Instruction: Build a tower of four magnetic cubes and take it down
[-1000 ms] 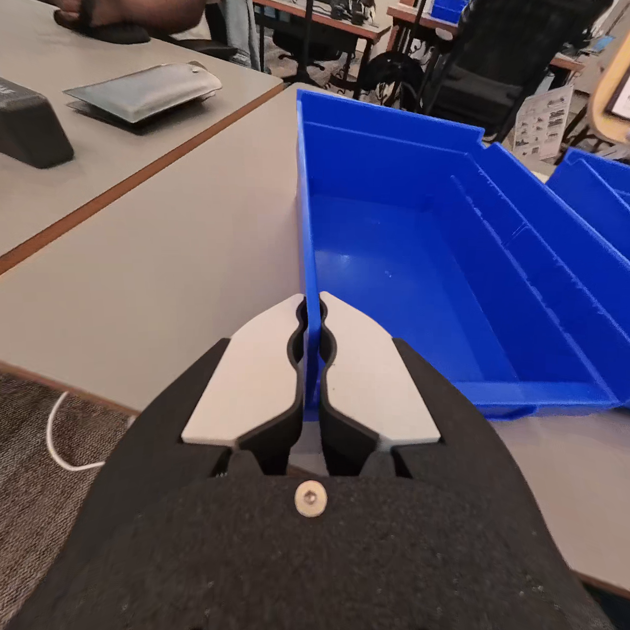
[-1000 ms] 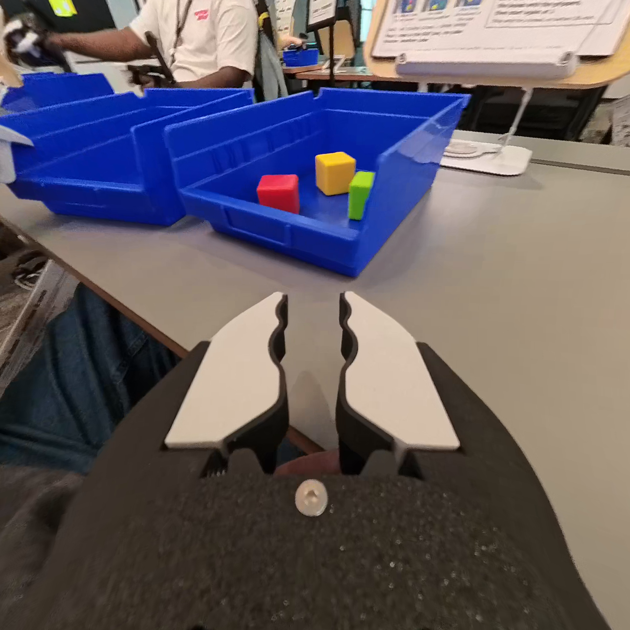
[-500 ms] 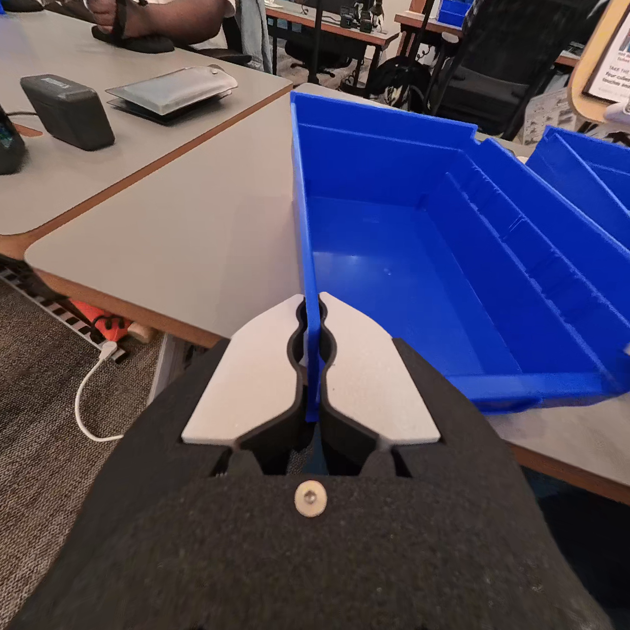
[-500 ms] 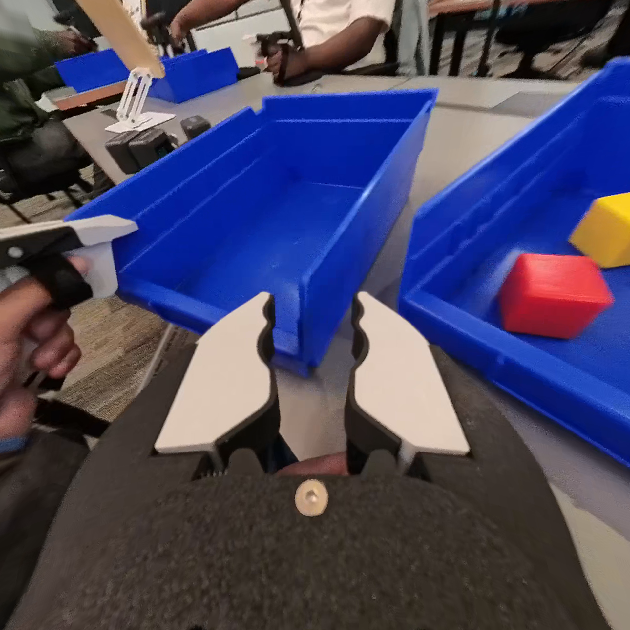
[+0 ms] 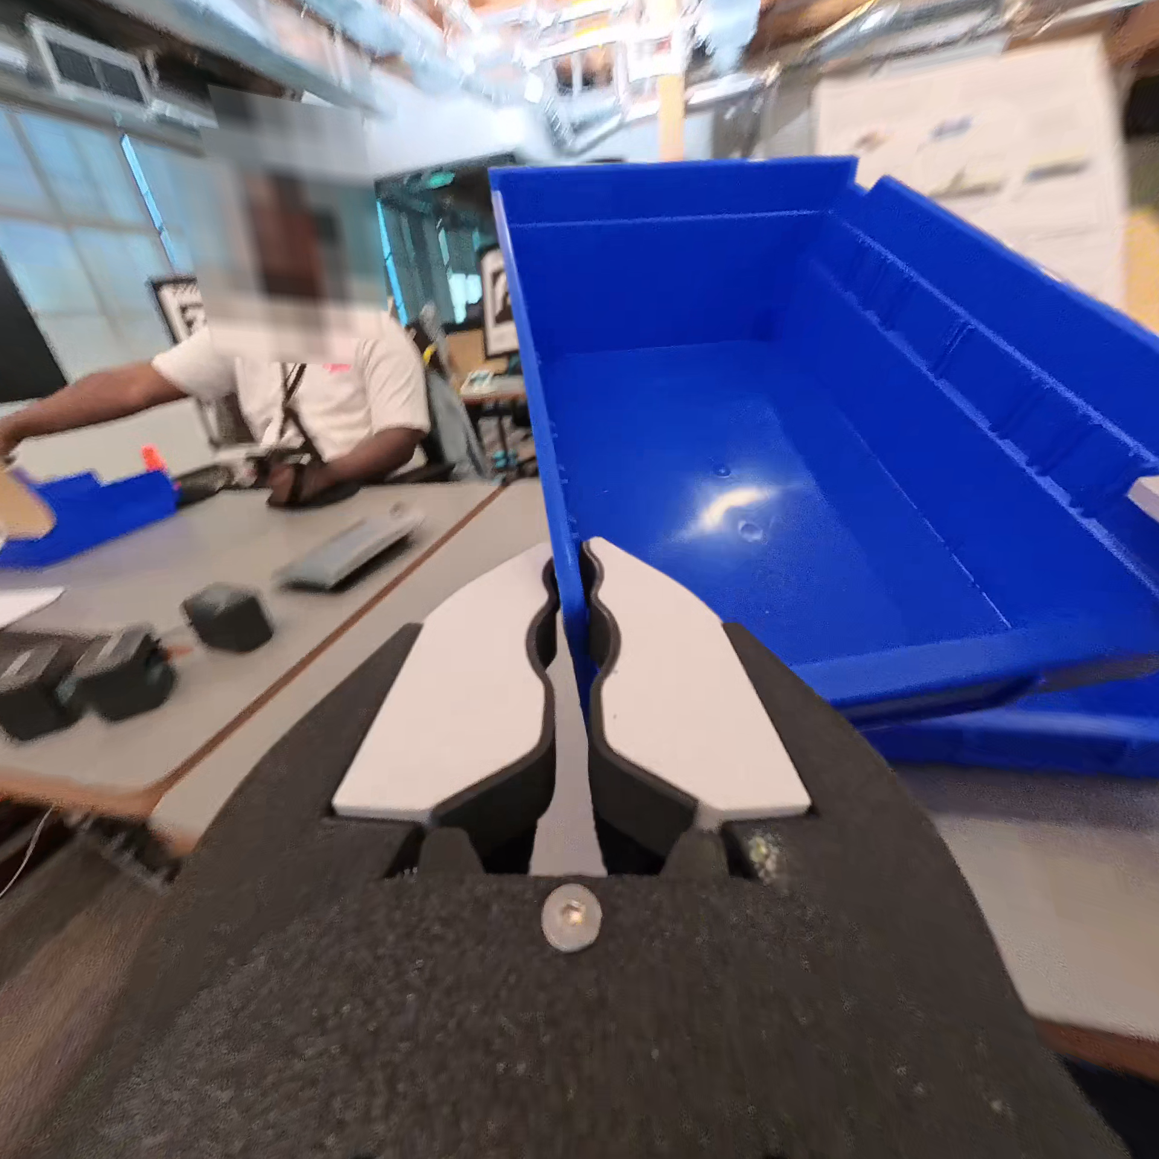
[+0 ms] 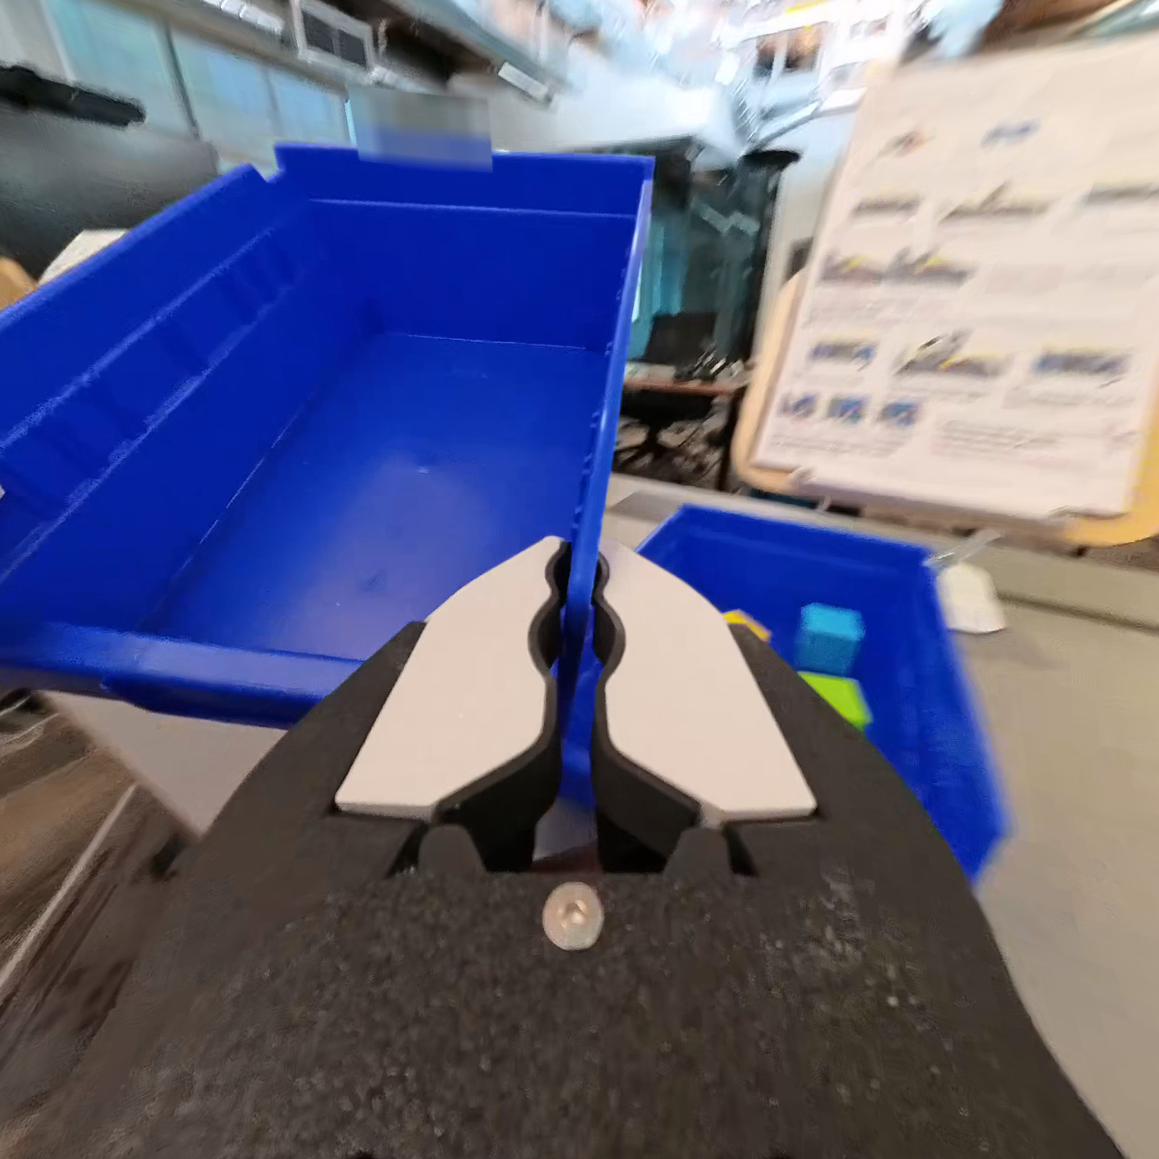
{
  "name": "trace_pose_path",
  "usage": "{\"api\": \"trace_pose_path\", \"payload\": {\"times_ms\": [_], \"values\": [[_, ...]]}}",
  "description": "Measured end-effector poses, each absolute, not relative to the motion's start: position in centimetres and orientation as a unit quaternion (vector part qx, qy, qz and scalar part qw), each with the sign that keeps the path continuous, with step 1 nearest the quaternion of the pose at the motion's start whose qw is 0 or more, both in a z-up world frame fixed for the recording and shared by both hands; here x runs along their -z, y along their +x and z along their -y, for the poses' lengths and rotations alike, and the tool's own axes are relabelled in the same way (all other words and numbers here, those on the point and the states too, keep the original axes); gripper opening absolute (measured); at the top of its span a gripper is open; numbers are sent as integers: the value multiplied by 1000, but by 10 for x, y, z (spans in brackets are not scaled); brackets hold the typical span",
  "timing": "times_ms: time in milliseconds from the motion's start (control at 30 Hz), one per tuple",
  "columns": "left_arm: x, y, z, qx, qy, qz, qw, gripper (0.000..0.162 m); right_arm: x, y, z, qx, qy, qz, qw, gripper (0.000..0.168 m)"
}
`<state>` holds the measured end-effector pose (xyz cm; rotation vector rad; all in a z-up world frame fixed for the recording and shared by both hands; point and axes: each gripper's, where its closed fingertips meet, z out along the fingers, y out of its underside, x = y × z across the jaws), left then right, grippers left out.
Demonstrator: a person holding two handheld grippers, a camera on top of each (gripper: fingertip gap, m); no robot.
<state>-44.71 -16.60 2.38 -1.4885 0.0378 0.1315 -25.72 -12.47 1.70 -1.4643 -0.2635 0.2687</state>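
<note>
Blue plastic is being pinched at the nearest point of both wrist views: the left gripper (image 5: pixel 569 558) is being kept clenched on the left side wall of an empty bin (image 5: pixel 784 502), and the right gripper (image 6: pixel 582 558) is being kept clenched on the opposite, right wall of the same bin (image 6: pixel 376 439). Each wall is being held on edge between the fingers (image 5: pixel 464 683), and the bin is being carried tilted, with its far end raised clear of the grey surface (image 5: pixel 1028 878); its long axis is running straight away from both grippers. Just beyond and below the right gripper, a second bin (image 6: pixel 928 658) is resting on the surface, and the cubes are lying inside it: a light blue cube (image 6: pixel 828 633), a green cube (image 6: pixel 837 699) and a yellow cube (image 6: pixel 746 624) only partly showing; a fourth cannot be made out. The cubes are therefore lying to the right, nearer the right gripper, and neither gripper is judged free to reach them until the carried bin is set down. Farther off, a seated person (image 5: pixel 326 401) and a poster board (image 6: pixel 972 282) are being blurred by motion.
</note>
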Motion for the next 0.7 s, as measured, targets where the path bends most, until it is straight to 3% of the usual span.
{"api": "trace_pose_path", "payload": {"times_ms": [167,300,467,700], "values": [[-86,-332,122,27,-637,-88,766,3,-75,-136,125,-37,-637,40,769,5],[-92,-208,86,102,-635,-142,752,3,-85,-14,123,33,-652,-32,757,4],[-41,-51,56,177,-680,-177,689,4,-52,136,119,88,-707,-115,692,3],[59,87,52,195,-751,-224,590,3,45,266,127,80,-773,-169,606,3]]}}
